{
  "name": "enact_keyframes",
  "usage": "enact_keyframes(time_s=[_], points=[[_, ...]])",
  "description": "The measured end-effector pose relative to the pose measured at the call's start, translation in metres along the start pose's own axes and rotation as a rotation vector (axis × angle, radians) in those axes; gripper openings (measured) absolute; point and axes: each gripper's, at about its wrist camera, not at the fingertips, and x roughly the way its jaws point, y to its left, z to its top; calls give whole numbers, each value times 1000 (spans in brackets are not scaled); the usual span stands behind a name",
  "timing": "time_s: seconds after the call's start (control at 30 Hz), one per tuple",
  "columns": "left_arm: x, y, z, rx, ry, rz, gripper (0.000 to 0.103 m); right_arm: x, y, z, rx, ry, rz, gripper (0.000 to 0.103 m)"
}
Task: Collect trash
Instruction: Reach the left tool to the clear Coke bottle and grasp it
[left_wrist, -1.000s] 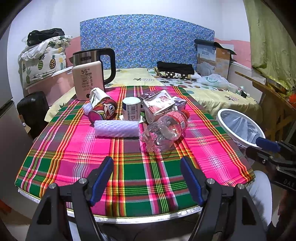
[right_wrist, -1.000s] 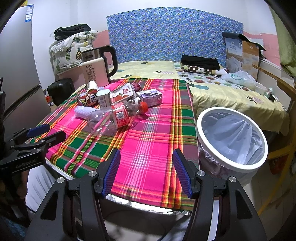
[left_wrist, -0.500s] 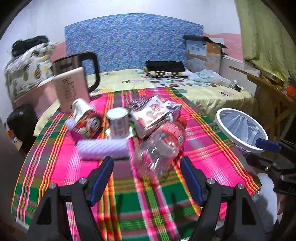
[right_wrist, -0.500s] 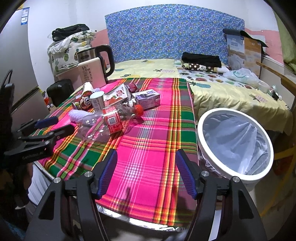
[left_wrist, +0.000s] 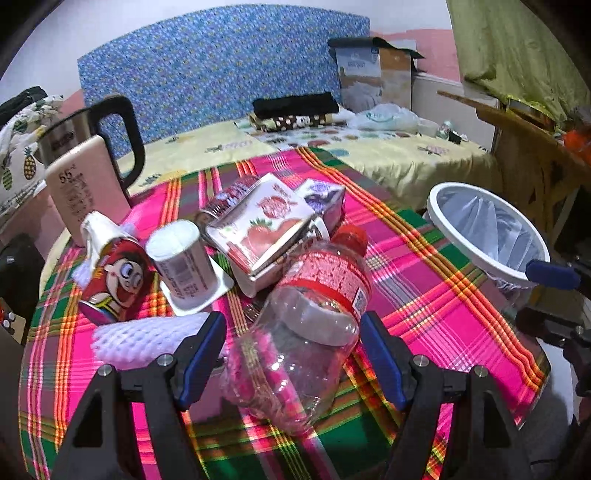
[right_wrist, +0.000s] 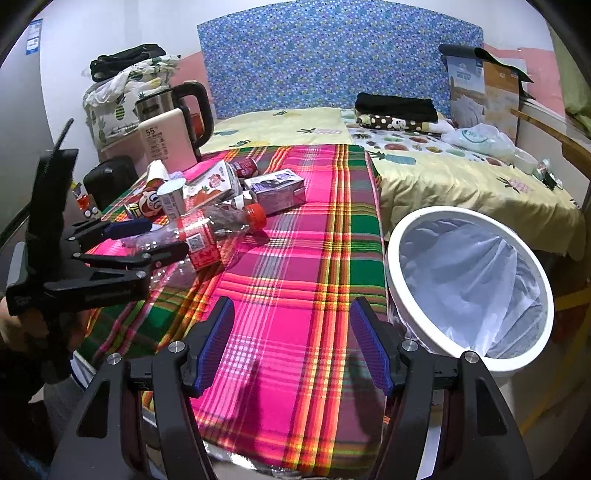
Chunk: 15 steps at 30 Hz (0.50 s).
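Observation:
A crushed clear plastic bottle (left_wrist: 314, 295) with a red label and red cap lies on the plaid tablecloth (left_wrist: 424, 295). Its base sits between the fingers of my left gripper (left_wrist: 291, 354), which is open, pads on either side and not pressing. Behind it lie a white foam net (left_wrist: 147, 336), a red cartoon can (left_wrist: 118, 280), a white yoghurt cup (left_wrist: 181, 266), a strawberry carton (left_wrist: 266, 225) and a purple carton (left_wrist: 325, 199). My right gripper (right_wrist: 293, 345) is open over bare cloth near the table's edge. From there the left gripper (right_wrist: 155, 240) straddles the bottle (right_wrist: 214, 232).
A white-rimmed bin (right_wrist: 399, 236) lined with a clear bag stands just off the table's right side, also the bin (left_wrist: 443, 221) in the left view. A kettle (left_wrist: 92, 147) and pink box (left_wrist: 85, 192) stand at the back left. A bed lies behind; wooden furniture is on the right.
My left gripper has moved forward over the table until its fingers flank the bottle's base. The right gripper's jaws have widened a little and it has edged forward.

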Motion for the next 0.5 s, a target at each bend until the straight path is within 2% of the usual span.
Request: enact_keyframes(time_s=[0.2,0.3,0.5], points=[[-1,2,-5,-16,-5,-10,74,5,-2,3,8,6,1,67],[-8,6,-10,-51,-14,-39,73,6,-4,5,15,4,-1,67],[-27,14,-20,-109,-47,-52,71,6,-4,7,19,5,-2,67]])
